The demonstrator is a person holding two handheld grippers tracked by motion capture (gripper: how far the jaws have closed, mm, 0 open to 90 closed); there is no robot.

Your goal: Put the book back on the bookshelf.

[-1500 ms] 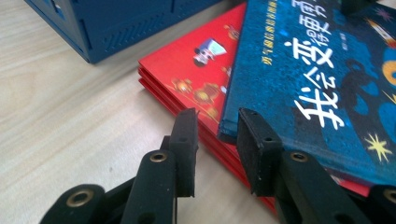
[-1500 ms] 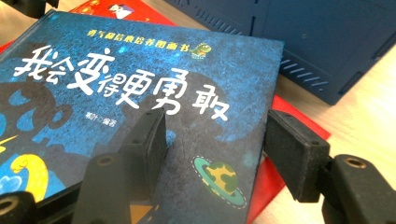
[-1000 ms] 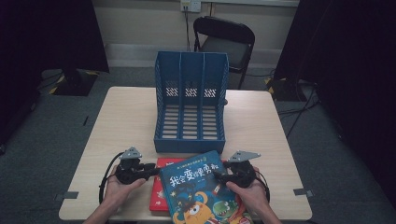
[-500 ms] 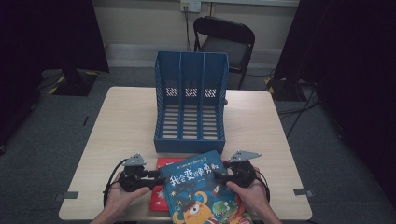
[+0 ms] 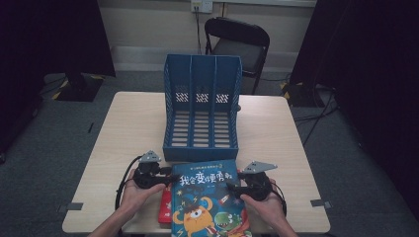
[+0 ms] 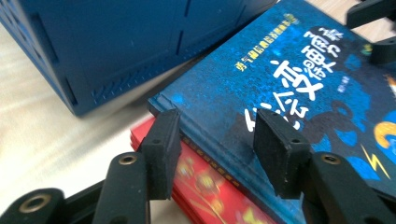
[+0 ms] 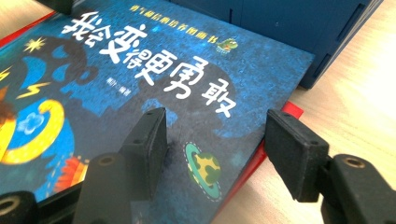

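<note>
A blue picture book (image 5: 207,202) lies on a red book (image 5: 165,206) at the table's near edge, in front of a blue three-slot file rack (image 5: 201,106). My left gripper (image 5: 166,178) is at the blue book's left edge. In the left gripper view the gripper (image 6: 217,149) is open, with the blue book's (image 6: 280,84) corner edge between its jaws and the red book (image 6: 205,186) below. My right gripper (image 5: 234,187) is at the right edge. In the right gripper view it (image 7: 219,149) is open across the blue book's (image 7: 140,70) edge, above a red strip (image 7: 261,159).
The file rack (image 6: 116,46) stands just beyond the books, its base wall (image 7: 299,28) close to the blue book's far edge. A black chair (image 5: 237,47) is behind the table. Bare tabletop (image 5: 133,128) lies on either side of the rack.
My left gripper has moved right, up to the blue book's left edge. The right gripper and the books have hardly moved.
</note>
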